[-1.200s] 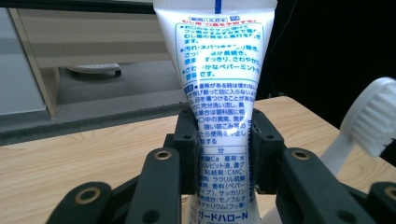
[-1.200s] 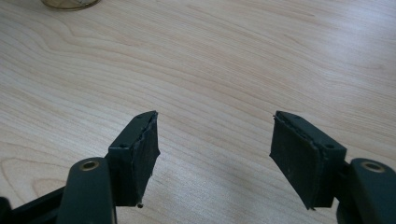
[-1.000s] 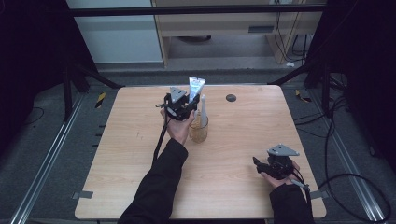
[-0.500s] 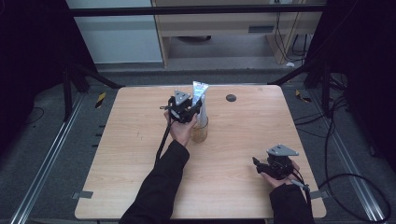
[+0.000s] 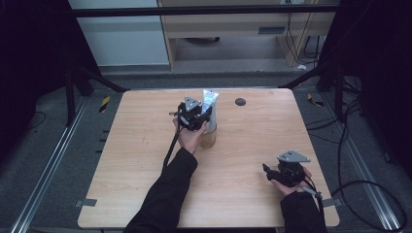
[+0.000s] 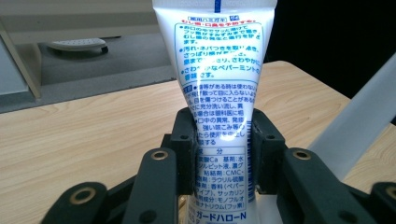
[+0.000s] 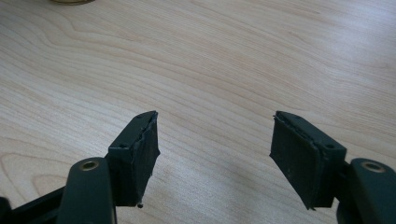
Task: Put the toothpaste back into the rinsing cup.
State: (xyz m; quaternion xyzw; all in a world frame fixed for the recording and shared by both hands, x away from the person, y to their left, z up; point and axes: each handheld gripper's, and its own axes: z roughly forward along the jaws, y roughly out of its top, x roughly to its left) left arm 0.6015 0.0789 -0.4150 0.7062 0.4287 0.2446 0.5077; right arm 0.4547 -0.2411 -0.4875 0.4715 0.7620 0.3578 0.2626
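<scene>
A white toothpaste tube [image 5: 210, 103] with blue print stands upright, its lower end inside a clear glass [image 5: 210, 137] at the table's back middle. My left gripper [image 5: 206, 116] is at the tube from the left, held by a hand. In the left gripper view the tube [image 6: 219, 93] rises between the two black pads [image 6: 186, 140], which press on its sides. At the front right, my right gripper [image 5: 267, 171] lies low over the table in the other hand. Its jaws [image 7: 215, 154] stand wide apart with bare wood between them.
A small black round disc [image 5: 240, 102] lies on the wooden table [image 5: 136, 160] behind and right of the glass. A pale slanted band [image 6: 345, 126] crosses the right of the left gripper view; I cannot tell what it is. Dark floor, rails and cables surround the table.
The left gripper and the tube have shifted a little to the right and lower, over the glass. The right gripper has stayed where it was.
</scene>
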